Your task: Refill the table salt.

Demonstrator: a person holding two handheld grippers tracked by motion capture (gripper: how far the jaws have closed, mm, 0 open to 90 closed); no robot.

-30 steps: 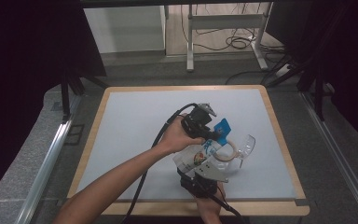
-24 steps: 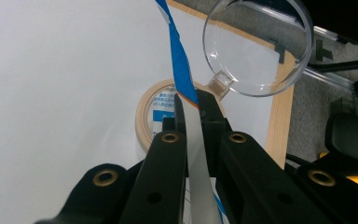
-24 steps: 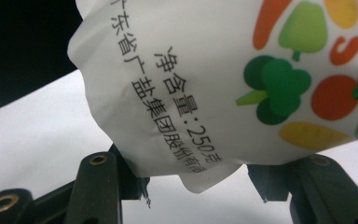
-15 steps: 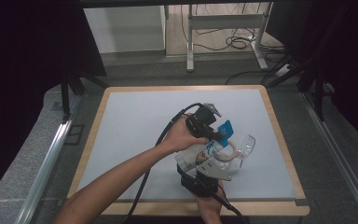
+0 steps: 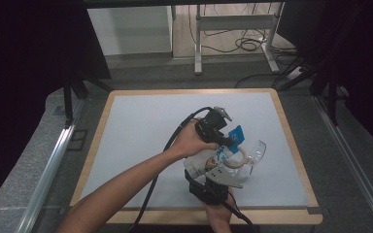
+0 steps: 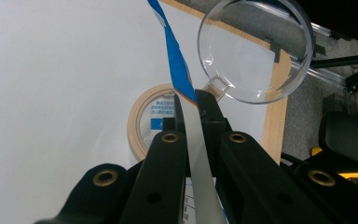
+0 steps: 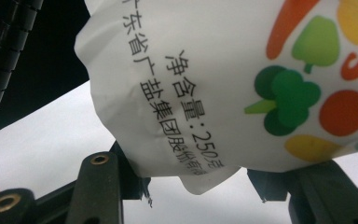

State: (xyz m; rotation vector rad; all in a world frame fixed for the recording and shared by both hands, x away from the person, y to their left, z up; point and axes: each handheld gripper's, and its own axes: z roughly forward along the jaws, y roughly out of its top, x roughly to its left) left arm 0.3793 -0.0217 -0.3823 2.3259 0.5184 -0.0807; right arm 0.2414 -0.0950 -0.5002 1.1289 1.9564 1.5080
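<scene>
Item: white printed bag (image 5: 212, 162), lower centre of the high view, held between your two grippers. Your right gripper (image 5: 209, 187) clamps its lower, bulging end; your left gripper (image 5: 222, 137) is pinched tight on its blue top edge (image 6: 176, 70). Long axis: lower left to upper right. The tape roll (image 6: 144, 122) and clear lid (image 6: 256, 51) lie past the left gripper, toward the right of the board.

Black jaws, brass-ringed screw holes
</scene>
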